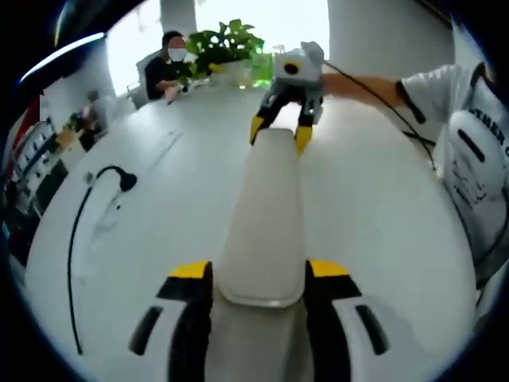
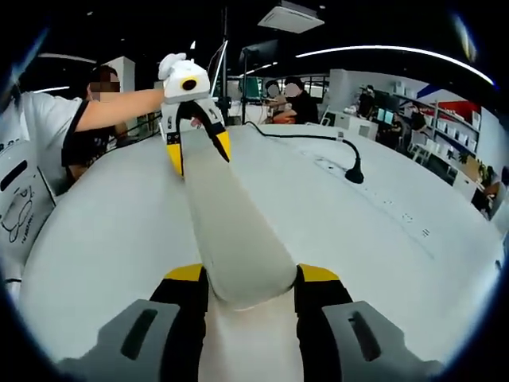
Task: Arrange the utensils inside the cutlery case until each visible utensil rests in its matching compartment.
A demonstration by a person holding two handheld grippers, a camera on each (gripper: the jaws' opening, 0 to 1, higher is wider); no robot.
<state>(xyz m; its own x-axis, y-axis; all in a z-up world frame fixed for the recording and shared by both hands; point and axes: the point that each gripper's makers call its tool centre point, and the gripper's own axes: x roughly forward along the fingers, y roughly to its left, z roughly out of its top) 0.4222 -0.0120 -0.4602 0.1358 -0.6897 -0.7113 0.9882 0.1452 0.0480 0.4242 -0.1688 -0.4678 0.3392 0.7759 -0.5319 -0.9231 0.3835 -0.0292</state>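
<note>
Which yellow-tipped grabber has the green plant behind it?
The right gripper, holding the far end of the white case in the left gripper view: the plant stands behind it. Behind the left gripper is a person's arm.

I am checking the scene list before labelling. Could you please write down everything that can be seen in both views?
Case: one, long, off-white, closed, held at its two ends between the two grippers above the table.
Table: one, large, white, oval.
Cable: one, black, lying on the table, ending in a plug.
Plant: one, green, at the far end of the table.
People: several seated in the background; one holds the grippers.
Left gripper: yellow-tipped fingers shut on the case.
Right gripper: yellow-tipped fingers shut on the case.
</note>
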